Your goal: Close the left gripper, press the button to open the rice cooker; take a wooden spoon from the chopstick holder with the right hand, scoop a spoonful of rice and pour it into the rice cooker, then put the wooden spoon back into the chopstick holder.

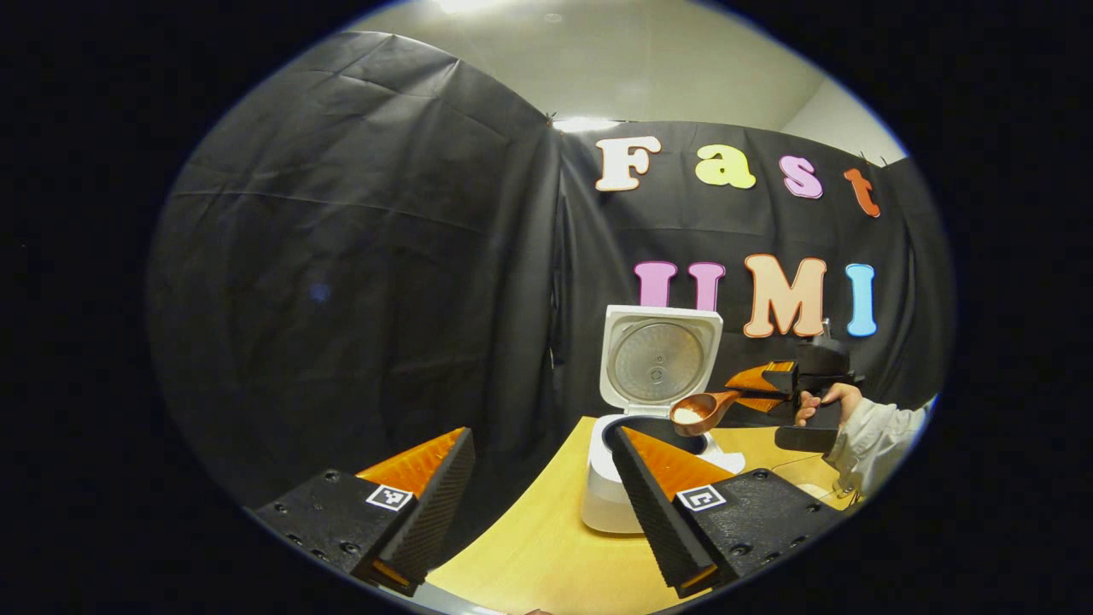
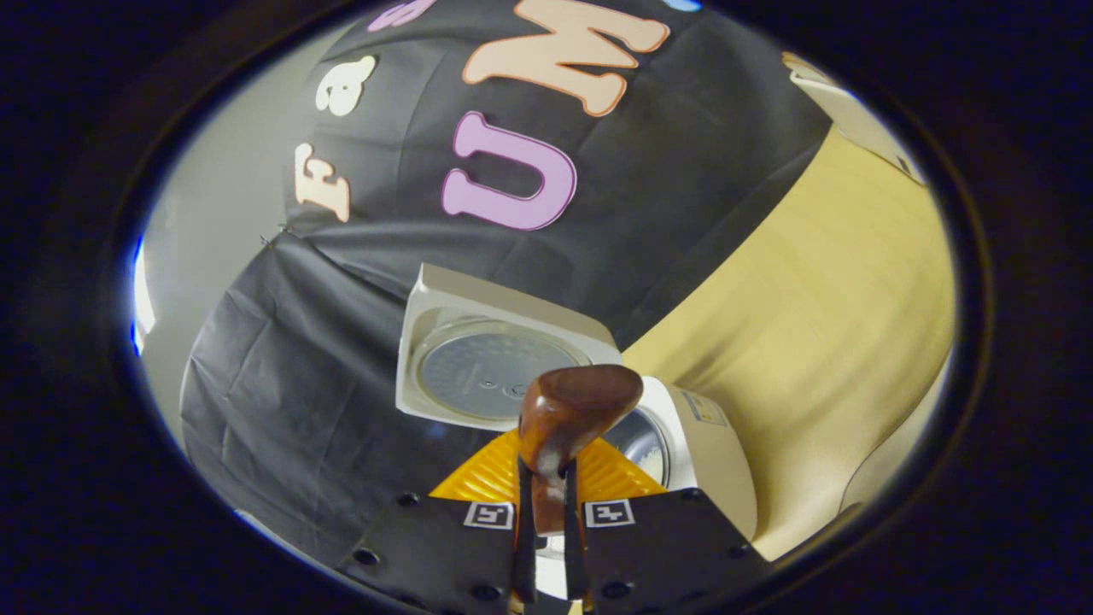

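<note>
Hovering above the open rice cooker (image 1: 636,461), the wooden spoon (image 1: 700,412) carries a small heap of white rice in its bowl, just over the dark inner pot. The right claw (image 2: 546,478) is pinching the spoon's handle between both fingers, with the bowl projecting forward toward the cooker's raised lid (image 1: 657,359); seen from the left gripper view, a hand (image 1: 824,401) steers that claw from the cooker's right side. The left claw (image 1: 546,487) stands spread and empty, on the near side of the cooker above the worktop (image 1: 529,547). The spoon looks stiff, light and smooth-finished, so it could twist in a narrow grip; holding it well down the handle, as now, seems sound, provided the squeeze stays firm while tipping. The rice is loose and will likely slide off at a slight roll, so a slow tilt directly over the pot should keep grains off the worktop.
</note>
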Tool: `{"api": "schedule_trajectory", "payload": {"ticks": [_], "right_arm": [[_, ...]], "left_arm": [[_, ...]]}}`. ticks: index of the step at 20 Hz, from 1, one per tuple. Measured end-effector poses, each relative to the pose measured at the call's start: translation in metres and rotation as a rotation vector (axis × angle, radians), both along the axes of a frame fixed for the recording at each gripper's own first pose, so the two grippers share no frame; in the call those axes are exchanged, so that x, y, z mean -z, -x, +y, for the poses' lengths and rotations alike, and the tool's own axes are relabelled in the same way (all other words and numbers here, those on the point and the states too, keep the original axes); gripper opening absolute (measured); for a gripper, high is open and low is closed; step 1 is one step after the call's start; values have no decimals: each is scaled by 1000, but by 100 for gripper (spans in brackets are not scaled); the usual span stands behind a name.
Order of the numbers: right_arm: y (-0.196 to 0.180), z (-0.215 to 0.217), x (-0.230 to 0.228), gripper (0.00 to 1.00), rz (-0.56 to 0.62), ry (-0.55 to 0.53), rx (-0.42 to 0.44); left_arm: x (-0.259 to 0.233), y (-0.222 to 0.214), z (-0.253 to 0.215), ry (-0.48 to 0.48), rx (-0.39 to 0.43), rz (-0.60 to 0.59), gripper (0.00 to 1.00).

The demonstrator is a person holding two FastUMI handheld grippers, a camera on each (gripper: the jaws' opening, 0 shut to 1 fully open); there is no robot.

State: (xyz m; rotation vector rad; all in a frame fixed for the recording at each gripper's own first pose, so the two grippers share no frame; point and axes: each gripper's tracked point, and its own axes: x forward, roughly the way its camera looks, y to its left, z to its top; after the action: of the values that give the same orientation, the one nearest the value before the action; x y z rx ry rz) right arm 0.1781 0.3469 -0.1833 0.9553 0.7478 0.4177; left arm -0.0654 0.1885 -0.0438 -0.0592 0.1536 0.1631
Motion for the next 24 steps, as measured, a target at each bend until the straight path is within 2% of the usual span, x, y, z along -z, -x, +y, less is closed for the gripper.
{"api": "schedule_trajectory", "payload": {"ticks": [1, 4, 6, 10, 14, 24], "right_arm": [[-2, 7, 4, 14, -9, 33, -7], [-9, 28, 10, 17, -45, 126, -36], [-12, 38, 16, 19, -87, 220, -58], [-10, 48, 19, 14, -192, 410, -118], [-11, 63, 22, 16, -291, 569, -189], [-2, 87, -2, 14, -680, 936, -360]], "left_arm": [[1, 1, 5, 0, -4, 1, 95], [3, 5, 17, 1, -17, 5, 96], [5, 7, 22, 6, -24, 8, 96], [9, 9, 32, 18, -35, 12, 96], [11, 7, 33, 30, -37, 15, 96], [12, 1, 29, 39, -35, 9, 96]]}}
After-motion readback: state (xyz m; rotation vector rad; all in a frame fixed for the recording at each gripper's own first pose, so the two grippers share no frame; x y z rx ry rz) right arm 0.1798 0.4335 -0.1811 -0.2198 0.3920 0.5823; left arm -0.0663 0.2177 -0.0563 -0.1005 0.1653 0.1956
